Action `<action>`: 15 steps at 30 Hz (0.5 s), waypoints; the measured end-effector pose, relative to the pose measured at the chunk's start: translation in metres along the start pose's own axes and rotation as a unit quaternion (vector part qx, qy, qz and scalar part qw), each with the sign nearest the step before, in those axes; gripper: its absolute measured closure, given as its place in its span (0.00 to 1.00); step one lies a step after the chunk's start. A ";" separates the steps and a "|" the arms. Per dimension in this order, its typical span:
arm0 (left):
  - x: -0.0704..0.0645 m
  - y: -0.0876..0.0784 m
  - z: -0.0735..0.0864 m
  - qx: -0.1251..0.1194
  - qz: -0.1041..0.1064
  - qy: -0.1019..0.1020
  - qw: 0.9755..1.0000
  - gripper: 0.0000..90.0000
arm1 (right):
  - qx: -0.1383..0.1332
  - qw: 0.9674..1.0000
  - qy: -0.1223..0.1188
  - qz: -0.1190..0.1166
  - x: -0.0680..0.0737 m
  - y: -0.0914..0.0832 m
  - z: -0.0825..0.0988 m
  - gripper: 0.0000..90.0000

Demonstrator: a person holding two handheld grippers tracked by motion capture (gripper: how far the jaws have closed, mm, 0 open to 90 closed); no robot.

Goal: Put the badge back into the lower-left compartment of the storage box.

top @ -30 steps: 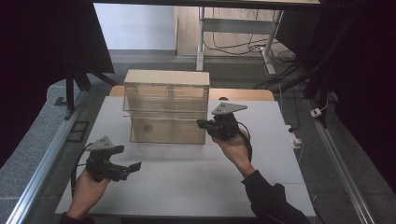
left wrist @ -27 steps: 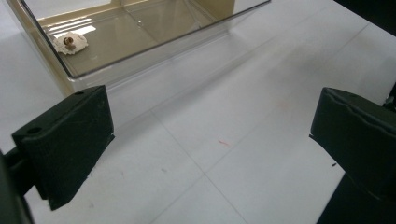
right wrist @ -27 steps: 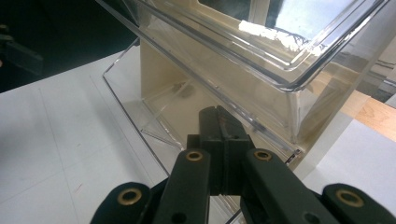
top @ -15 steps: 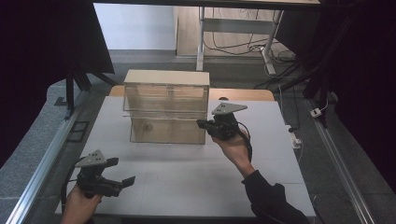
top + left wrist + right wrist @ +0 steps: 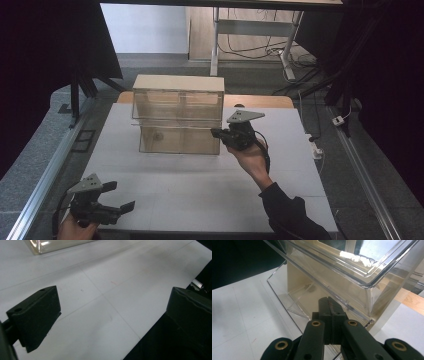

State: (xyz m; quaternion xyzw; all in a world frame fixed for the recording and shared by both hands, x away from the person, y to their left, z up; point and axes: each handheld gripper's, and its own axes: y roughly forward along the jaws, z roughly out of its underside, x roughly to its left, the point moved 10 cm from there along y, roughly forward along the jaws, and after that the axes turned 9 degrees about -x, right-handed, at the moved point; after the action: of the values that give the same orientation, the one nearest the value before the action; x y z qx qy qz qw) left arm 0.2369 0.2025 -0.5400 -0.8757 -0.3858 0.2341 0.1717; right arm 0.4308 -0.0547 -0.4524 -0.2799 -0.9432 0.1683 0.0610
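Observation:
A clear plastic two-drawer box (image 5: 177, 117) with a pale top stands at the middle back of the white table (image 5: 210, 185). My right gripper (image 5: 216, 133) is at the box's front right corner, its jaws shut, the tips against the lower drawer. In the right gripper view the closed gripper (image 5: 329, 302) points into the open lower drawer (image 5: 302, 295), under the upper drawer (image 5: 362, 272); whether a thin clear wall is pinched is not visible. My left gripper (image 5: 120, 196) is open near the table's front left edge, holding nothing. Its view shows the wide-apart left gripper (image 5: 112, 315) over bare table and a box corner (image 5: 50, 243).
Metal rails (image 5: 45, 175) run along both sides of the table. A wooden board (image 5: 265, 101) lies behind the box. A desk frame and cables (image 5: 260, 45) stand on the floor beyond. A white plug (image 5: 340, 120) lies at the right.
My left gripper has drawn back toward the front left corner of the table and sunk a little. The right gripper and the box have stayed put.

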 end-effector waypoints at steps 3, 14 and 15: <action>0.000 -0.003 0.003 0.001 -0.007 0.003 1.000 0.00 | 0.000 1.000 0.000 0.000 0.000 0.000 0.000 1.00; 0.001 -0.003 0.006 0.015 -0.015 0.003 1.000 0.00 | 0.002 1.000 0.000 0.000 0.000 -0.001 0.001 1.00; 0.002 -0.003 0.006 0.016 -0.016 0.004 1.000 0.00 | 0.002 1.000 0.000 0.000 0.000 -0.001 0.001 1.00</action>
State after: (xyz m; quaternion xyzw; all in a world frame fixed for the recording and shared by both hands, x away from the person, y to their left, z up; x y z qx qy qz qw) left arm 0.2325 0.2065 -0.5443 -0.8673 -0.3957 0.2341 0.1910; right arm 0.4303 -0.0554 -0.4530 -0.2793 -0.9430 0.1704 0.0613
